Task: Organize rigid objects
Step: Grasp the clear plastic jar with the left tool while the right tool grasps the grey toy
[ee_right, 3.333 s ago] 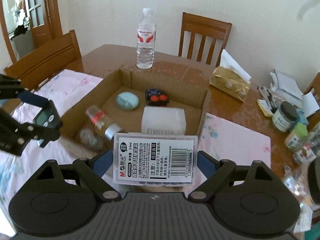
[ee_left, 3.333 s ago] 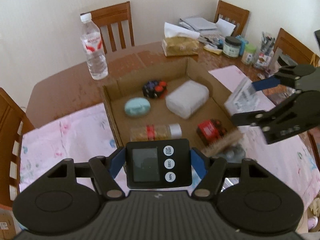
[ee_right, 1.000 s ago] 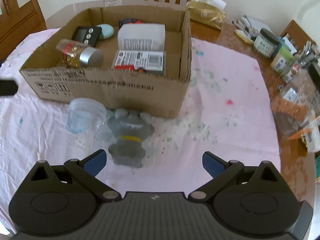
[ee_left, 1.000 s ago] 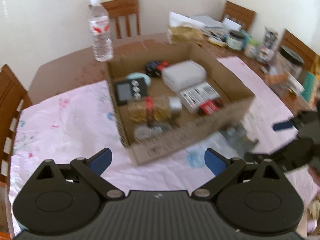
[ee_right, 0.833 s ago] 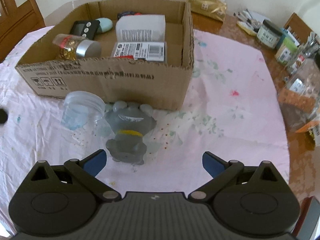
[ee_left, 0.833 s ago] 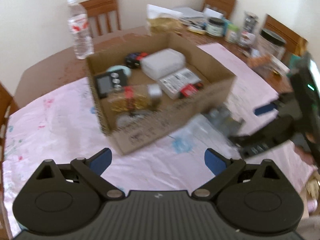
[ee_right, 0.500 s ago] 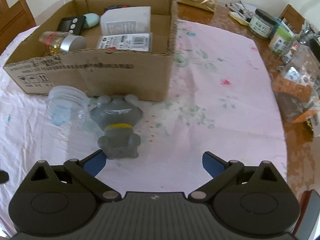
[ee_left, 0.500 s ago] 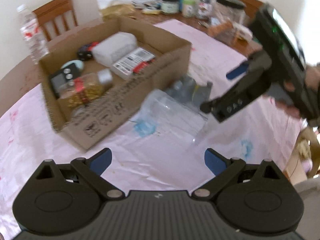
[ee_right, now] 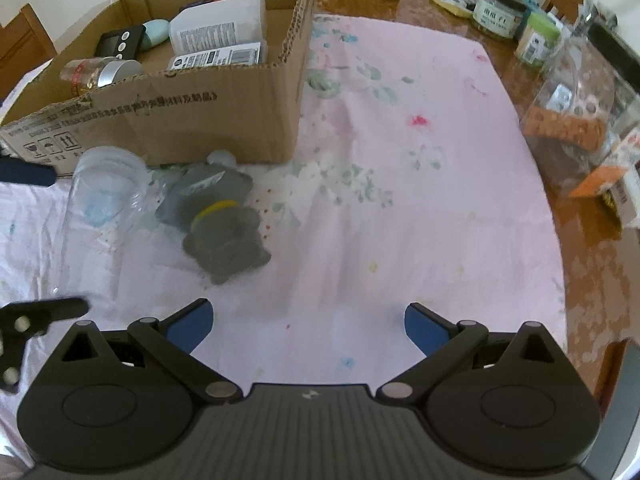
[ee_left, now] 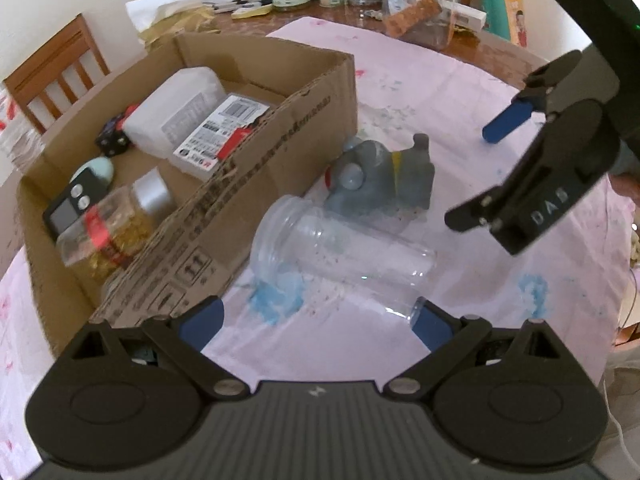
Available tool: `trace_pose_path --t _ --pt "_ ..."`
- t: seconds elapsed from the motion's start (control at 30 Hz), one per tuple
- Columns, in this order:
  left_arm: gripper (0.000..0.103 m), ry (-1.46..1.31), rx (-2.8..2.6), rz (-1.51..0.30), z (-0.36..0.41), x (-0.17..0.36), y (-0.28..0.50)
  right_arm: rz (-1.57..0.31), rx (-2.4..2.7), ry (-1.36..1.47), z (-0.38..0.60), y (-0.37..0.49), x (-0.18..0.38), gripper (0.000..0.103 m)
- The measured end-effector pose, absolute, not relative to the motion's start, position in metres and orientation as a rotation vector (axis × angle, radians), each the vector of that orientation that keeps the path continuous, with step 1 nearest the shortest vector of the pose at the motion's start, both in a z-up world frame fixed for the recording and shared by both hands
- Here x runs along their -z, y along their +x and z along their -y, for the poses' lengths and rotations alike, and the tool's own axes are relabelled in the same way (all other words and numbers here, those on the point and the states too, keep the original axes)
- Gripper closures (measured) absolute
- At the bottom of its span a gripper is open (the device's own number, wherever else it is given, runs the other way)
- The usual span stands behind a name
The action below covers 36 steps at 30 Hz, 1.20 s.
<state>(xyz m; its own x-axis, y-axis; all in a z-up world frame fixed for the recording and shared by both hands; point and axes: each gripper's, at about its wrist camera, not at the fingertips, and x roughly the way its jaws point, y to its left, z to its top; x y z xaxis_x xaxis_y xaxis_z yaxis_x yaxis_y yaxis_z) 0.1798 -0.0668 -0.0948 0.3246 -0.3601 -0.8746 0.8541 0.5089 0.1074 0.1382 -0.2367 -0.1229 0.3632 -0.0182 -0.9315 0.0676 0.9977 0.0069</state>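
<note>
Your left gripper [ee_left: 316,320] has its jaws spread wide and holds nothing; its blue-padded fingertips [ee_left: 200,320] sit on either side of the clear plastic jar [ee_left: 340,246], which lies on its side on the pink tablecloth [ee_left: 500,280], its mouth toward the box. No contact between pad and jar can be made out.

Your right gripper [ee_right: 308,324] is likewise spread wide and empty, poised above bare cloth, with the grey toy figure [ee_right: 218,220] ahead and to the left of it. In the left wrist view the right gripper hangs just beyond the jar and figure, touching neither.

The figure lies tipped over just beside the jar, and both rest close against the front wall of the cardboard box [ee_left: 224,208].

Inside the box: a bottle of golden capsules with a silver cap [ee_left: 108,224] lying on its side, a black timer [ee_left: 74,204], a pale teal oval object [ee_left: 100,168], a white plastic case [ee_left: 176,112], a flat barcoded pack [ee_left: 224,132], and a small dark object [ee_left: 114,136] at the back.
</note>
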Motion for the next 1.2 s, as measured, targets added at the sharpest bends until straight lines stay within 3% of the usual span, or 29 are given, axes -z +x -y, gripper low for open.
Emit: trace_pose_path --t 0.37,0.6,1.2 --pt "0.004 0.716 0.953 -0.852 0.092 0.101 0.183 -1.199 0.04 0.004 0.233 0.131 0.123 0.0" --pt "0.012 0.692 0.982 -0.832 0.091 0.098 0.177 -1.194 0.048 0.006 0.231 0.129 0.123 0.0" --pt "0.012 0.425 0.611 -0.954 -0.012 0.086 0.181 -1.074 0.079 -0.079 0.194 0.153 0.116 0.0"
